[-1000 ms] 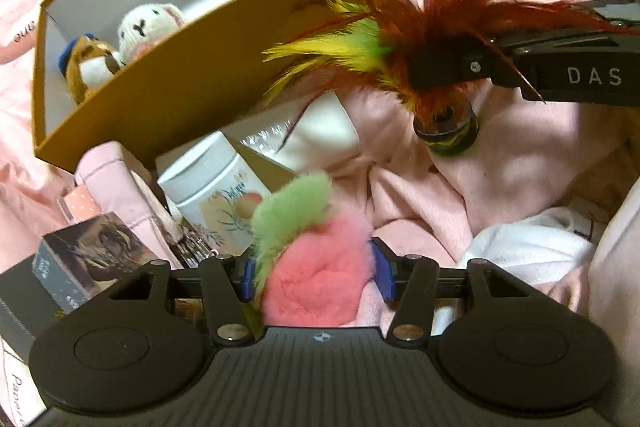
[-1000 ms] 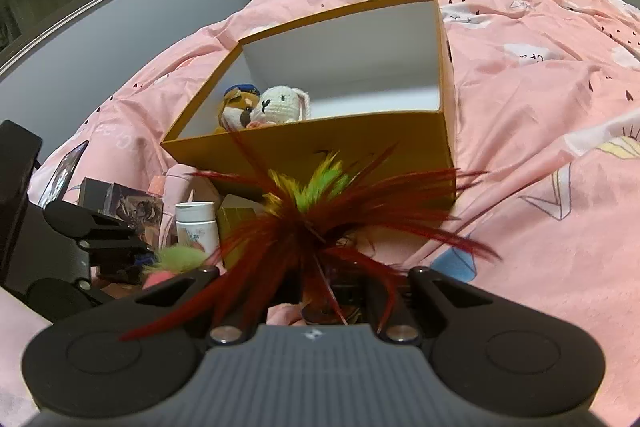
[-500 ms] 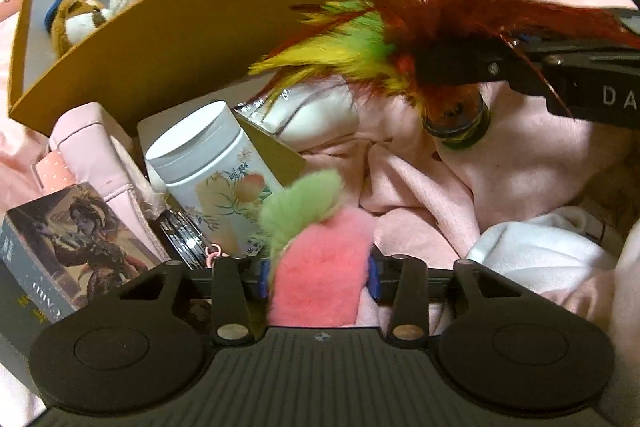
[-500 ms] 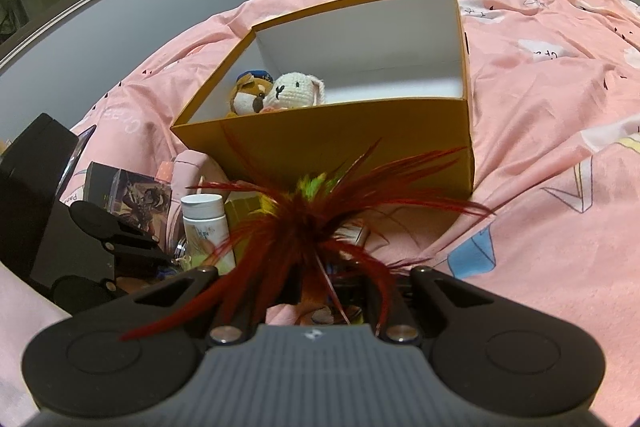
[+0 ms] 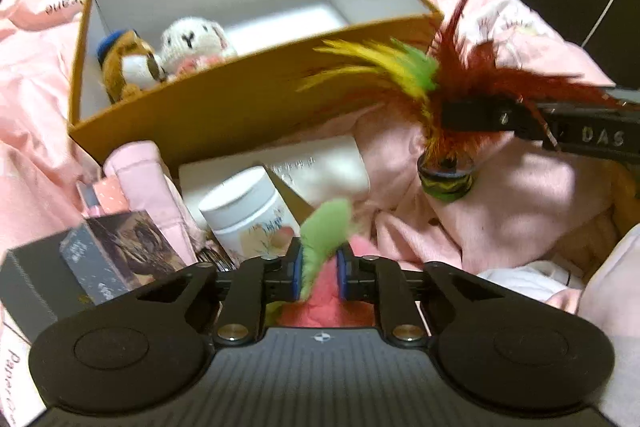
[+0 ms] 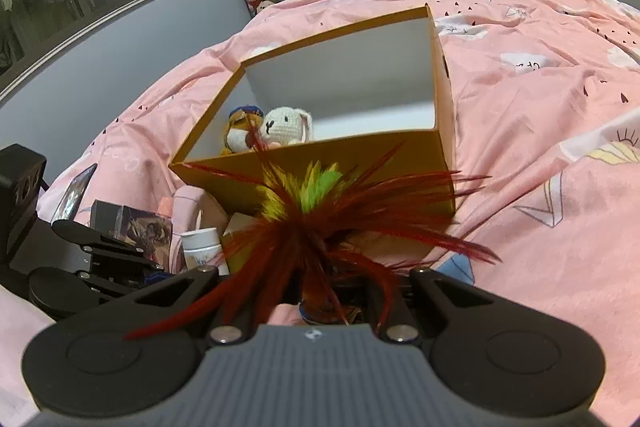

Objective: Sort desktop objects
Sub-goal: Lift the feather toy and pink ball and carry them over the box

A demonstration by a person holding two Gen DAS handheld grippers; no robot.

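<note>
My left gripper [image 5: 319,267] is closing on a fluffy pink plush with a green tuft [image 5: 324,227], and its blue pads squeeze the fluff from both sides. My right gripper [image 6: 332,291] is shut on a feather shuttlecock [image 6: 320,211] with red, yellow and green feathers. In the left wrist view the shuttlecock [image 5: 440,95] hangs in the air at the right, round base down, in front of the orange box [image 5: 240,103]. The box is open and white inside. It holds a brown toy with a blue cap [image 5: 128,63] and a white knitted bunny [image 5: 196,39].
Crowded in front of the box are a white jar [image 5: 248,211], a dark printed carton [image 5: 116,251], a pink pouch [image 5: 140,167] and a white packet [image 5: 324,167]. A pink bedspread [image 6: 540,131] lies under everything. White cloth [image 5: 520,283] is bunched at the lower right.
The left jaws have closed in until they squeeze the pink plush, and that gripper has risen and tilted, so more of the box's inside shows. The right gripper still holds the shuttlecock.
</note>
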